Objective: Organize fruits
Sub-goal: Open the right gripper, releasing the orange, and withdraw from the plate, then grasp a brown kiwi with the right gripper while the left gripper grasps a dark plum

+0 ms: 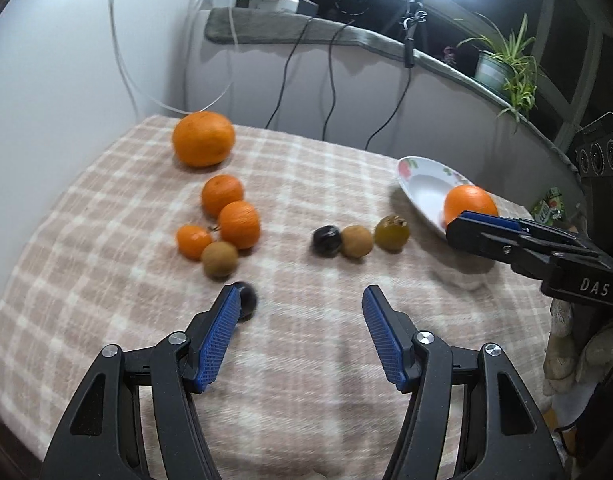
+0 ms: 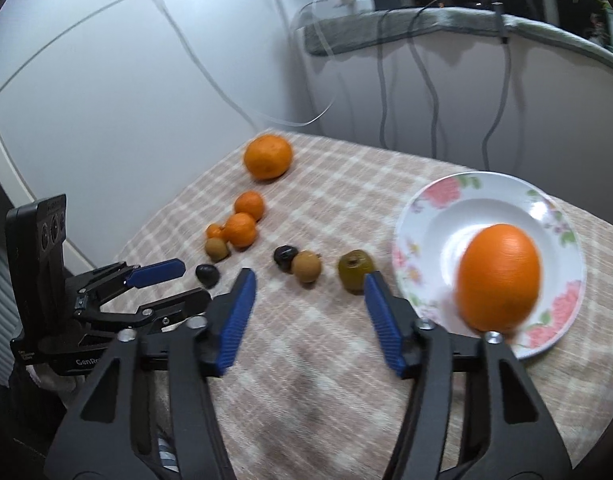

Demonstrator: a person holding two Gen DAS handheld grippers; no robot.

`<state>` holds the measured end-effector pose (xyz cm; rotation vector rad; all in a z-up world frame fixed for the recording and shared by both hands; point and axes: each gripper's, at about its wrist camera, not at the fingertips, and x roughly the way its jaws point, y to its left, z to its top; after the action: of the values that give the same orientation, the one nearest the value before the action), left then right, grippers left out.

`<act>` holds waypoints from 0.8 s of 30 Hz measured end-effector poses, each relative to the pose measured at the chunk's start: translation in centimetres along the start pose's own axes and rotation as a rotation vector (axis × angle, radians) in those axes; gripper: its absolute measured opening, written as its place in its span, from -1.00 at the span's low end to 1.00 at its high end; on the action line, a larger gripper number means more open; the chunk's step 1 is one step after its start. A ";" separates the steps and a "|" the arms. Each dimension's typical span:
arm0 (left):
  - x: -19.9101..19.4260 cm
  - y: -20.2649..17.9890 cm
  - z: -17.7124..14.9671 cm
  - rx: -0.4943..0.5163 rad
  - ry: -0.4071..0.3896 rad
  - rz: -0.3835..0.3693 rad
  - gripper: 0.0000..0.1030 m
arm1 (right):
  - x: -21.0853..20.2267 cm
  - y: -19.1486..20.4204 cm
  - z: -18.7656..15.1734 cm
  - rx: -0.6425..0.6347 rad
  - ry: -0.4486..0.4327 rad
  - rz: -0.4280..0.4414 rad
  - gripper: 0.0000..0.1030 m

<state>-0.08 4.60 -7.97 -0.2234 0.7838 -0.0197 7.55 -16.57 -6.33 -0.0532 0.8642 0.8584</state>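
An orange [image 2: 500,276] lies on the flowered plate [image 2: 482,208] at the right of the checked cloth. My right gripper [image 2: 310,280] stands open just left of the plate, nothing between its pads; a greenish fruit [image 2: 356,270] sits behind its right fingertip. My left gripper [image 1: 302,300] is open too. A dark plum [image 1: 248,300] rests at its mouth beside the left fingertip, not pressed. A second dark plum [image 1: 327,241] and a brown fruit [image 1: 357,241] lie in a row mid-table. Three small tangerines [image 1: 238,224], another brown fruit [image 1: 220,259] and a large mandarin [image 1: 202,138] lie at the left.
The checked cloth [image 1: 306,380] covers the whole table. A white wall stands close on the left. Cables [image 1: 330,80] hang behind the far edge, below a ledge with a potted plant [image 1: 502,68]. A gloved hand [image 1: 574,352] shows at the right.
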 end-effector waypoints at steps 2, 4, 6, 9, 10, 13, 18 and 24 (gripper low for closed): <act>0.2 0.6 -0.1 -0.013 0.009 0.010 0.12 | 1.0 0.5 0.1 -0.022 0.017 0.005 -0.04; 0.4 1.3 -0.3 -0.029 0.017 0.016 0.07 | 1.9 1.1 0.3 -0.048 0.035 0.003 -0.17; 0.6 1.7 -0.3 -0.035 0.021 0.020 0.05 | 2.9 1.6 0.5 -0.078 0.053 -0.005 -0.22; 0.9 2.3 -0.4 -0.043 0.029 0.028 0.01 | 4.2 2.0 0.9 -0.115 0.078 -0.019 -0.27; 1.1 2.5 -0.4 -0.047 0.034 0.031 -0.01 | 4.7 2.2 1.0 -0.127 0.089 -0.023 -0.28; 1.5 3.0 -0.4 -0.054 0.044 0.029 -0.07 | 5.9 2.5 1.4 -0.151 0.111 -0.033 -0.30; 2.0 3.4 -0.4 -0.057 0.059 0.025 -0.12 | 7.5 2.4 1.7 -0.162 0.136 -0.052 -0.31; 2.6 3.6 -0.5 -0.061 0.071 0.017 -0.16 | 8.8 2.4 1.6 -0.189 0.175 -0.086 -0.31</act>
<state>1.16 7.79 -10.83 -0.2753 0.8575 0.0124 10.01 -8.77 -10.65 -0.3321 0.9347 0.8608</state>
